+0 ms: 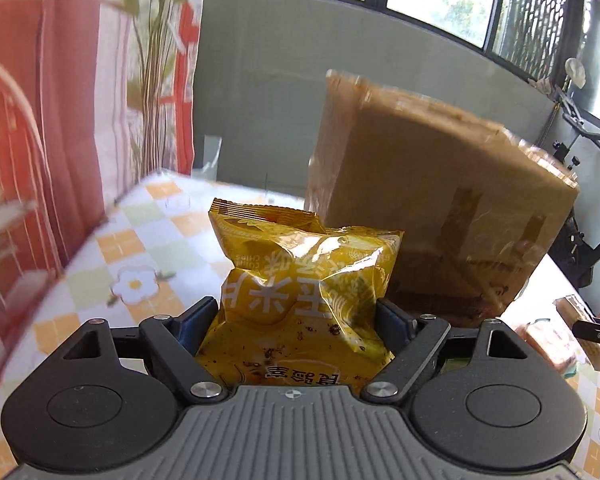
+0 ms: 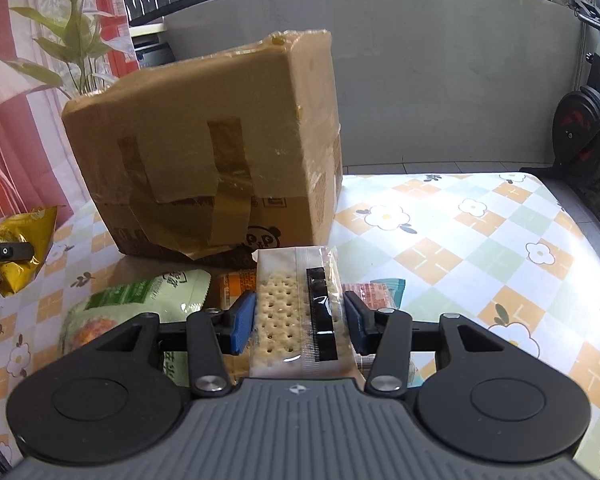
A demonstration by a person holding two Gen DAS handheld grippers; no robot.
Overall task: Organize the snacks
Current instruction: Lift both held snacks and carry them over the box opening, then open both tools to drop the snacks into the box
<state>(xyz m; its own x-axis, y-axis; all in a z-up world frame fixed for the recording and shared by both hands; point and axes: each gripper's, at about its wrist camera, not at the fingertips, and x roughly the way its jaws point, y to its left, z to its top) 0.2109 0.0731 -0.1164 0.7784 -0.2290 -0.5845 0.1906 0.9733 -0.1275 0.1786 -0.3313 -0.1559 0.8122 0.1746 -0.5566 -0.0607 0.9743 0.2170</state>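
Bare checkered tablecloth (image 2: 480,248) lies open right of the cardboard box (image 2: 204,144). The right gripper (image 2: 300,320) pinches a cracker packet (image 2: 296,312) — long axis pointing boxward; the left gripper (image 1: 296,316) clamps an upright yellow chip bag (image 1: 304,276) near the box.

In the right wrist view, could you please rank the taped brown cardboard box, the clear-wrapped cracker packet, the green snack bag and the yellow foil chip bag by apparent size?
1. Taped brown cardboard box, clearly largest.
2. Green snack bag and clear-wrapped cracker packet: similar; the bag is partly hidden, the packet is nearest the camera, unranked.
3. Yellow foil chip bag, smallest, cut off at the edge.
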